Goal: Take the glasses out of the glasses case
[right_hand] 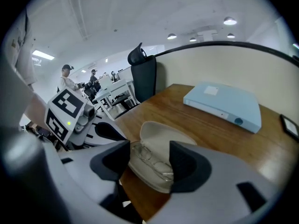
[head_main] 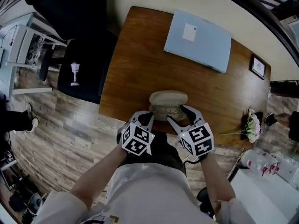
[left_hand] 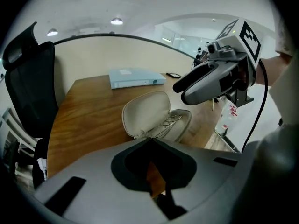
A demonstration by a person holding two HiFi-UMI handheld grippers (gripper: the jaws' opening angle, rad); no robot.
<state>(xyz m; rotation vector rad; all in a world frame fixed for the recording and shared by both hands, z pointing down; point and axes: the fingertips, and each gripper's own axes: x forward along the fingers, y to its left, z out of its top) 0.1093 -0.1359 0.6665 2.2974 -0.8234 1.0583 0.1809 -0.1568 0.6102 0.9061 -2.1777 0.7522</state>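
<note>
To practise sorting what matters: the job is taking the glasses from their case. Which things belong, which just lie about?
Belong: glasses case, open; glasses inside it.
Lying about: blue folder, flowers, small picture frame, office chair.

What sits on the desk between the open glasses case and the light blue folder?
Nothing: only bare wooden desk separates the glasses case from the light blue folder; the head view shows it clearly.

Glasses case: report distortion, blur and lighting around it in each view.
Head view: fisheye bends the desk edges; the glasses case is sharp, evenly lit. Left gripper view: close jaws look soft, covering its near end. Right gripper view: glasses show clearly.
</note>
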